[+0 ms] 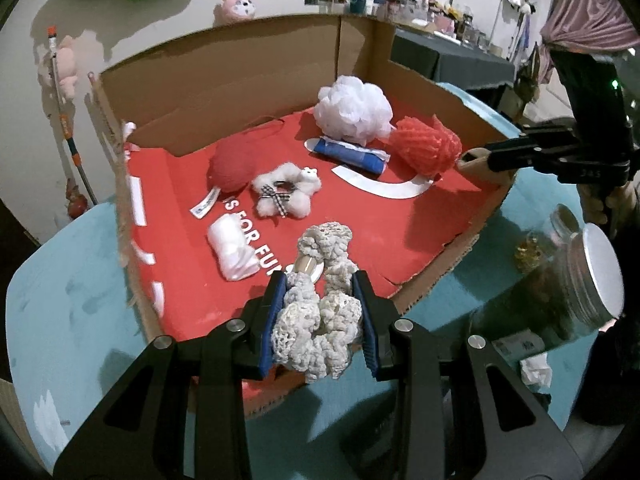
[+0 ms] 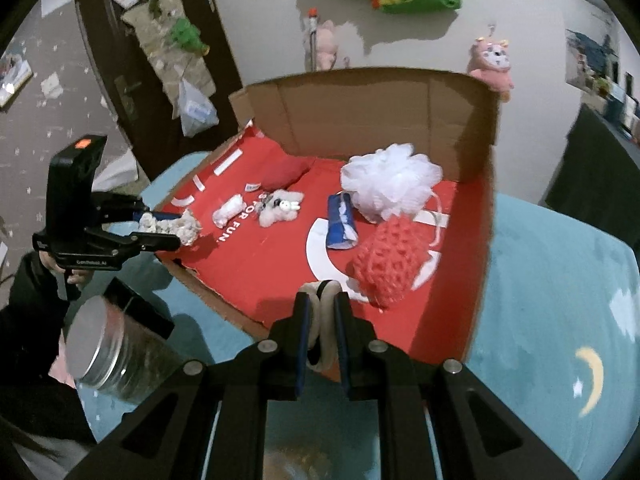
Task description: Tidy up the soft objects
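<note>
My left gripper (image 1: 320, 280) is shut on a cream crochet scrunchie (image 1: 320, 320) that bulges out between its blue pads, over the front edge of the cardboard box (image 1: 240, 48). The right wrist view shows that gripper (image 2: 166, 230) and scrunchie (image 2: 180, 228) at the box's left side. My right gripper (image 2: 321, 298) is shut on a beige looped hair tie (image 2: 322, 344), just before the box's front rim (image 2: 224, 304). Seen in the left wrist view, the right gripper (image 1: 472, 158) hangs at the box's right wall.
On the box's red floor lie a white mesh pouf (image 1: 352, 108), a red crochet pouf (image 1: 424, 146), a blue packet (image 1: 352, 154), a red plush ball (image 1: 232, 164), a fluffy white scrunchie (image 1: 286, 190) and a white roll (image 1: 234, 252). A metal-lidded glass jar (image 1: 580, 280) stands on the teal table (image 1: 68, 300).
</note>
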